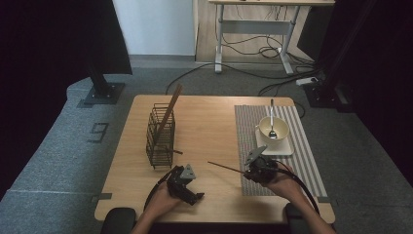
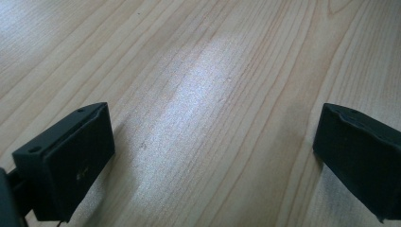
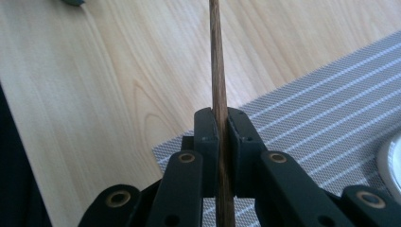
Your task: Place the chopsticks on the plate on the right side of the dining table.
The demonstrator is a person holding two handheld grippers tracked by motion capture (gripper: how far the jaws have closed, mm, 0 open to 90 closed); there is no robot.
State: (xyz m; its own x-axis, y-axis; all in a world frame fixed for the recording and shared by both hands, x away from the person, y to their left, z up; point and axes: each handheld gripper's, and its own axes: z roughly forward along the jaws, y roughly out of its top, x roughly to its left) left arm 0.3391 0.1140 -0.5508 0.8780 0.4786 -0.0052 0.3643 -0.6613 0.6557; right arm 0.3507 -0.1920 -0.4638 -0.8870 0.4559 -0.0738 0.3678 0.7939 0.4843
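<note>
Chopstick (image 3: 216,61) handling, hazards from left to right: the wire basket (image 1: 160,136) already holds one stick, so a misaimed tip may snag its bars. Left tool (image 1: 187,187) rests wide and empty on the worktop (image 1: 209,122). Right tool (image 3: 222,127) pinches the chopstick near one end (long overhang), so it may pivot or slip.
</note>
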